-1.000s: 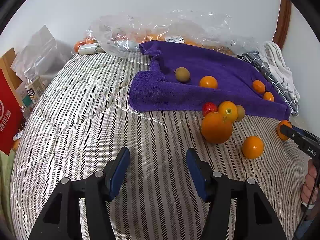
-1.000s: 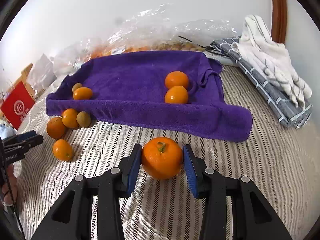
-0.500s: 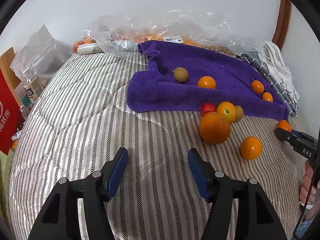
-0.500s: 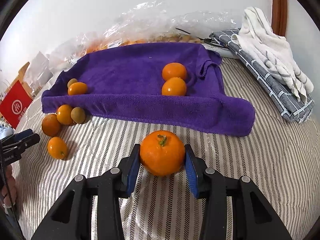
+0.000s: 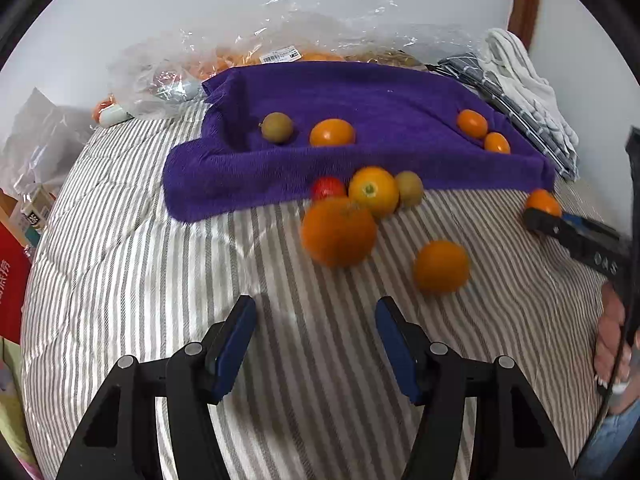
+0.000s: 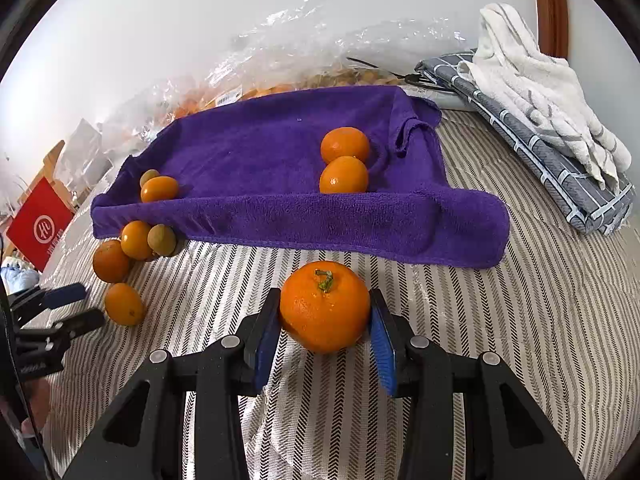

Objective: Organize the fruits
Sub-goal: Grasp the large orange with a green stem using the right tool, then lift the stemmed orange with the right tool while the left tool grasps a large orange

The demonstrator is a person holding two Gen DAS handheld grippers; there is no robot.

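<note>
My right gripper (image 6: 325, 334) pinches a stemmed orange (image 6: 325, 306) between its blue pads, the fruit sitting over the striped cover (image 6: 500, 340) just in front of the purple towel (image 6: 280, 160). My left gripper (image 5: 316, 338) is spread, nothing between its pads, hovering over bare stripes short of the fruit pile. Ahead of it lies a big orange (image 5: 338, 231), touching a yellower one (image 5: 374, 191) at the towel's near edge; a strawberry (image 5: 328, 188) peeks out between them and a brown fruit (image 5: 409, 189) sits just beside. A loose orange (image 5: 441, 266) lies nearer, off to the right, apart from the pile. On the towel I see a second brown fruit (image 5: 277, 127) beside a small orange (image 5: 332, 132) at the left, and two more small ones (image 5: 472, 123) touching each other at the right. Behind the towel, plastic bags (image 5: 248, 56) sit against the wall; folded cloths (image 6: 540, 120) lie at the far right.
</note>
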